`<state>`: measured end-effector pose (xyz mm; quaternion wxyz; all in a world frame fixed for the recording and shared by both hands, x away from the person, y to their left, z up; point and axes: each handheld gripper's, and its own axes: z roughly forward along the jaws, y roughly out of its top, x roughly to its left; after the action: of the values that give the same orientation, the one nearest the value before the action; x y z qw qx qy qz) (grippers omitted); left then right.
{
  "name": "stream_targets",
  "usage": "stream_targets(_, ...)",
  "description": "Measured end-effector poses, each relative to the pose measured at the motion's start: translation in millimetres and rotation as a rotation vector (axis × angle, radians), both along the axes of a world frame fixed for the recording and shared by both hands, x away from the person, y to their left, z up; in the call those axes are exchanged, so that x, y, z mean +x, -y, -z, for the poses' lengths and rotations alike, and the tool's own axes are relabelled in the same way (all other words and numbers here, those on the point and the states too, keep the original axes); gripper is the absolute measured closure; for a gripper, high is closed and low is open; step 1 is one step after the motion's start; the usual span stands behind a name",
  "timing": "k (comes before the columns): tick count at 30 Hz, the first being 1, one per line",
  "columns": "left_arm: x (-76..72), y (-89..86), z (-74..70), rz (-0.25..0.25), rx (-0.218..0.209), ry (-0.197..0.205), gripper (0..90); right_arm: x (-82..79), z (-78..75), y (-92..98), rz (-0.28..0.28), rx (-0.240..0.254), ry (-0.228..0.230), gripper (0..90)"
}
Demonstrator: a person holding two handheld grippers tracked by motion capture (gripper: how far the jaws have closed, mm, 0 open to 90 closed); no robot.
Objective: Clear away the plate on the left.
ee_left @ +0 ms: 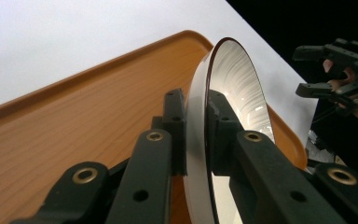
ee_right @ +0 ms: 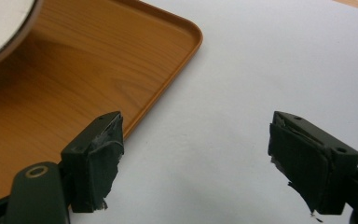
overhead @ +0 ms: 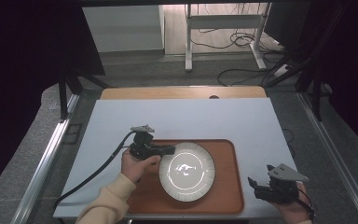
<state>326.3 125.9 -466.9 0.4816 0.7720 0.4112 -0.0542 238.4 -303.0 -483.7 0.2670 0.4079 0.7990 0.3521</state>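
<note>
My left gripper is clamped on the left rim of the white plate, which lies on the wooden tray over the white table cover. Risk, my judgement: the grip is on the rim edge only, so the plate could pivot or slip out if I lift fast; the glazed surface gives little friction. W/ a tilt it could knock the tray lip. My right gripper is spread wide, holding nothing, off the tray's right edge, near the table corner. Left gripper view shows the rim pinched btwn both pads; high view can't confirm that contact. Right gripper view shows worn, frayed pad facing.
</note>
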Motion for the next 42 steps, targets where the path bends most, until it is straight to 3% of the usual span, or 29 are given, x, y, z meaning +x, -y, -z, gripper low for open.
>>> stream_targets(14,9.8,7.8,19.6,0.004,0.044,-0.026,81.6,0.3,1.0,-0.1,-0.007,-0.007,-0.010,18.8)
stream_targets(25,20.8,8.7,32.3,-0.004,0.122,-0.043,84.4,0.3,2.0,-0.7,-0.012,-0.010,-0.019,18.7)
stream_targets(34,27.6,8.7,41.0,-0.007,0.135,-0.075,84.3,0.2,2.9,-0.5,-0.016,-0.014,-0.027,18.7)
stream_targets(37,29.0,12.0,47.9,-0.009,0.190,-0.080,81.5,0.4,3.5,-0.5,-0.019,-0.015,-0.030,18.7)
stream_targets(42,29.9,13.4,51.1,-0.009,0.217,-0.074,80.0,0.6,4.0,-0.7,-0.022,-0.018,-0.035,18.6)
